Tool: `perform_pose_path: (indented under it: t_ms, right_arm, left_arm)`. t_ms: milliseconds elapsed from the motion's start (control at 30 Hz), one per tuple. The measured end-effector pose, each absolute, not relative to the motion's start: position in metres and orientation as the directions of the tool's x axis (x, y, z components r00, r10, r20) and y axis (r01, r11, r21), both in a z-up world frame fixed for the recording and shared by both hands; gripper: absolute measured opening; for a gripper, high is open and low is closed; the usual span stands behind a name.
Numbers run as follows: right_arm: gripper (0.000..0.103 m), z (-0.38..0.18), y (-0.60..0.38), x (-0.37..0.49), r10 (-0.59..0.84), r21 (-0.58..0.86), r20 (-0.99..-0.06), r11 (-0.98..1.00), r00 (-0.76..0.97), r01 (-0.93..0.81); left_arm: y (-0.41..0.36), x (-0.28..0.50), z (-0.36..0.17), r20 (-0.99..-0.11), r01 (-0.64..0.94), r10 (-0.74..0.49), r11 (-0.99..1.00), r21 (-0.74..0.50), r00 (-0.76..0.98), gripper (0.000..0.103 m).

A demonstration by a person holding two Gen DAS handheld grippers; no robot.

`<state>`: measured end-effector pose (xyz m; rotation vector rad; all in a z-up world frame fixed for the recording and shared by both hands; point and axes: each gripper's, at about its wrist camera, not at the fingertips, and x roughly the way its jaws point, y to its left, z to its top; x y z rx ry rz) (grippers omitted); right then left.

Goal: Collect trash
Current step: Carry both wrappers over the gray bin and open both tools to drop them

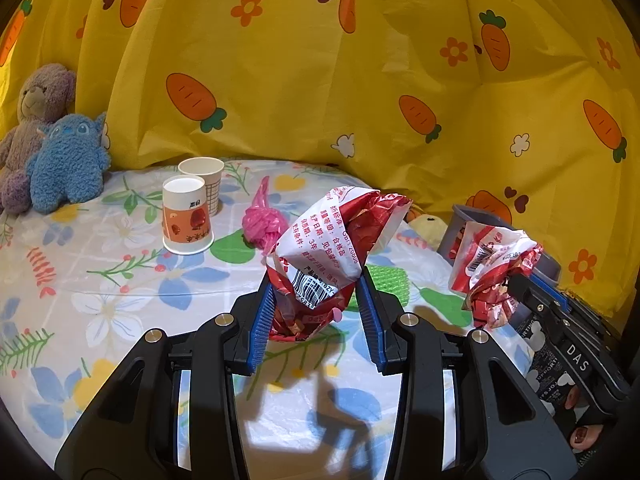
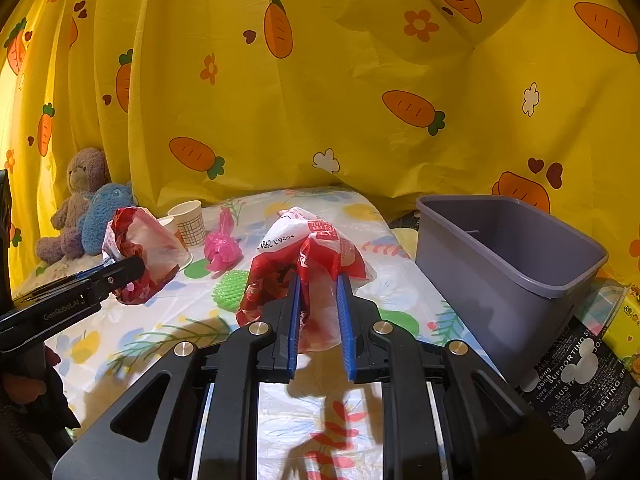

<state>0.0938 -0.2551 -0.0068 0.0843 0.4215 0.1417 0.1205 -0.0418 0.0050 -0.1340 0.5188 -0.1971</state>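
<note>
My left gripper (image 1: 316, 280) is shut on a crumpled red and white snack wrapper (image 1: 320, 248), held above the flowered tablecloth (image 1: 120, 300). To its right my right gripper (image 1: 520, 286) grips a second red and white wrapper (image 1: 492, 268) in front of the grey bin (image 1: 456, 228). In the right wrist view my right gripper (image 2: 319, 278) is shut on that wrapper (image 2: 316, 248), left of the bin (image 2: 480, 280). The left gripper (image 2: 134, 268) reaches in from the left with its wrapper (image 2: 136, 240). A pink plastic bag (image 1: 264, 220) (image 2: 222, 246) lies on the cloth.
Two paper cups (image 1: 188, 216) (image 1: 204, 180) stand at the back left, beside a blue plush (image 1: 68, 164) and a brown bear (image 1: 40, 96). A green mesh pad (image 2: 232, 284) lies mid-table. A yellow carrot curtain (image 2: 320, 100) hangs behind. A black printed bag (image 2: 580, 392) lies beside the bin.
</note>
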Motion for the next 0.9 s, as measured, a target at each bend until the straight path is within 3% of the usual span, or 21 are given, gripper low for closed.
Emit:
perform_pose_path:
  t_ms: [600,900]
  right_arm:
    - [0.019,-0.004,-0.289,0.093,0.085,0.115,-0.387,0.992,0.918,-0.043]
    - [0.019,0.021,-0.337,0.094,-0.052,0.117,-0.321,0.989,0.946,0.094]
  left_arm:
    - [-0.089,0.129,0.014,-0.465,0.27,-0.324,0.946,-0.18,0.824,0.039]
    - [-0.148,0.147,0.038,-0.431,0.424,-0.459,0.887,-0.182,0.777,0.039]
